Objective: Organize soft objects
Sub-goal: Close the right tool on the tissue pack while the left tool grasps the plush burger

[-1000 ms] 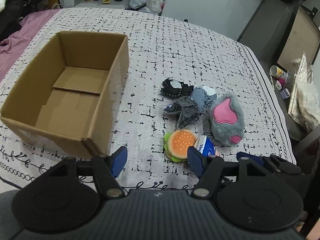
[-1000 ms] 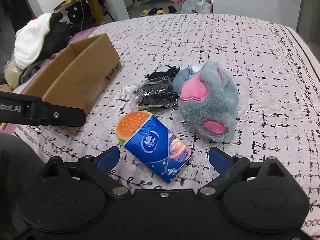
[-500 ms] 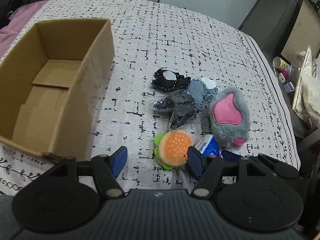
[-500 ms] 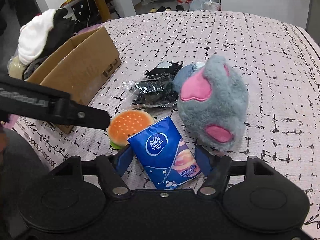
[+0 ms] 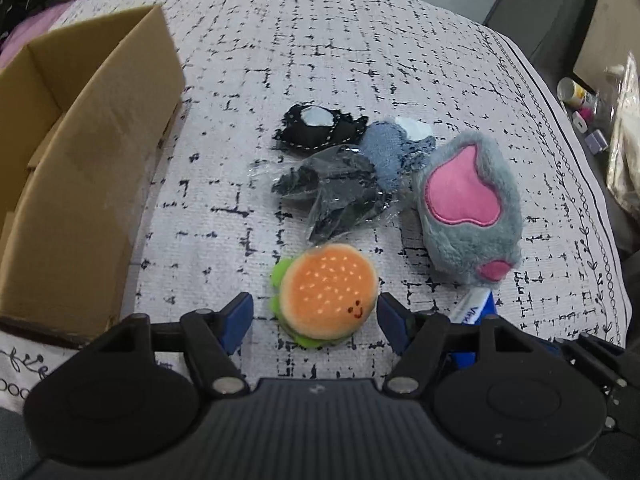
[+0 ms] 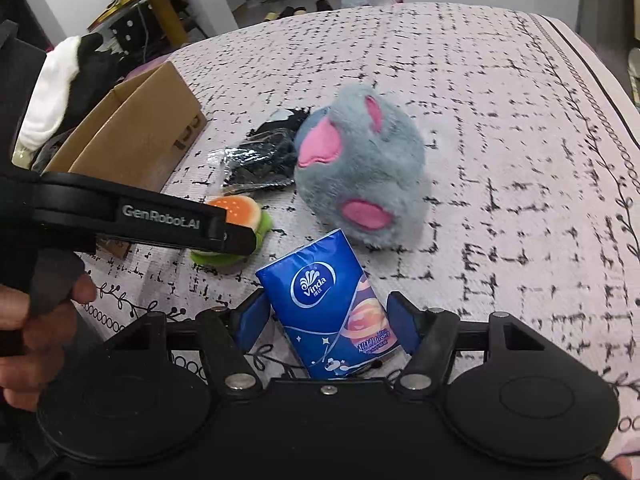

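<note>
While the right hand-held gripper [image 6: 327, 322] has its blue pads clamped on the sides of the blue tissue pack [image 6: 330, 304], the pack's long axis runs away from the camera toward the grey plush [image 6: 362, 172] on the bed [image 6: 500, 128]. Open, the left hand-held gripper [image 5: 314, 314] straddles the burger plush [image 5: 326, 294], pads not touching it.

Both wrist views are angled steeply down, close over the bed; the burger plush [image 5: 328, 290] is shared.

"Vinda" on blue tissue pack [image 6: 334, 312]; "GenRobot.AI" on left gripper [image 6: 160, 214].
</note>
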A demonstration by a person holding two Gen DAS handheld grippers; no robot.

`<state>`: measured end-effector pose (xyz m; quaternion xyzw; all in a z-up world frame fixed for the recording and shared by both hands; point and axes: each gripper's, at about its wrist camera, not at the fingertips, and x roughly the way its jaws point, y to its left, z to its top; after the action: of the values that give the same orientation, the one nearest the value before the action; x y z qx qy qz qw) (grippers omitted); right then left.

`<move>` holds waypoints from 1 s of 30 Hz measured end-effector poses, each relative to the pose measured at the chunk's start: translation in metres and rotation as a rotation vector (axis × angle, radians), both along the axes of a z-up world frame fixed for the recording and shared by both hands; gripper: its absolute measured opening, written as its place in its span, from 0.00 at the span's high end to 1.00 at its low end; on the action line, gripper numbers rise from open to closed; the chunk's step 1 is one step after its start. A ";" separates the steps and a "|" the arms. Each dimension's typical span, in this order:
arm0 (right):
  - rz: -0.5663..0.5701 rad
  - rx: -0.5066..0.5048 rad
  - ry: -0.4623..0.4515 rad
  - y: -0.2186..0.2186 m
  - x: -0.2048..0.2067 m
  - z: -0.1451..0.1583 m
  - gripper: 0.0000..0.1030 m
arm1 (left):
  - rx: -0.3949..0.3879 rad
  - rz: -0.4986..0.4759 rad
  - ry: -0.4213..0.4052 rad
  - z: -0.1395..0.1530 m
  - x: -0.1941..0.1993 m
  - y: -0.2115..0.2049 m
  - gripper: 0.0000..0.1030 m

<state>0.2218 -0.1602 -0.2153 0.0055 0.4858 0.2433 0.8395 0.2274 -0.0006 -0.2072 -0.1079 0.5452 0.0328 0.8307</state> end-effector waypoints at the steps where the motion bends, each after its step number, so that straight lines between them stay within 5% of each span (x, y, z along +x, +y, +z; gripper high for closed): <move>1: -0.010 0.002 0.006 -0.002 -0.001 0.000 0.39 | -0.006 -0.008 -0.006 -0.001 0.000 -0.002 0.34; 4: -0.028 0.004 0.016 -0.004 -0.003 0.001 0.39 | 0.014 -0.027 -0.015 -0.003 0.001 -0.005 0.36; 6: -0.033 -0.002 0.018 -0.003 -0.005 0.003 0.39 | 0.008 -0.028 -0.029 -0.003 0.000 -0.004 0.55; 30: -0.089 0.014 -0.145 0.015 -0.042 0.063 0.39 | -0.024 -0.042 -0.192 0.073 -0.052 0.022 0.57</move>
<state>0.1800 -0.1450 -0.1527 0.0154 0.4213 0.2089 0.8824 0.1756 0.0218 -0.1338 -0.1091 0.4657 -0.0020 0.8782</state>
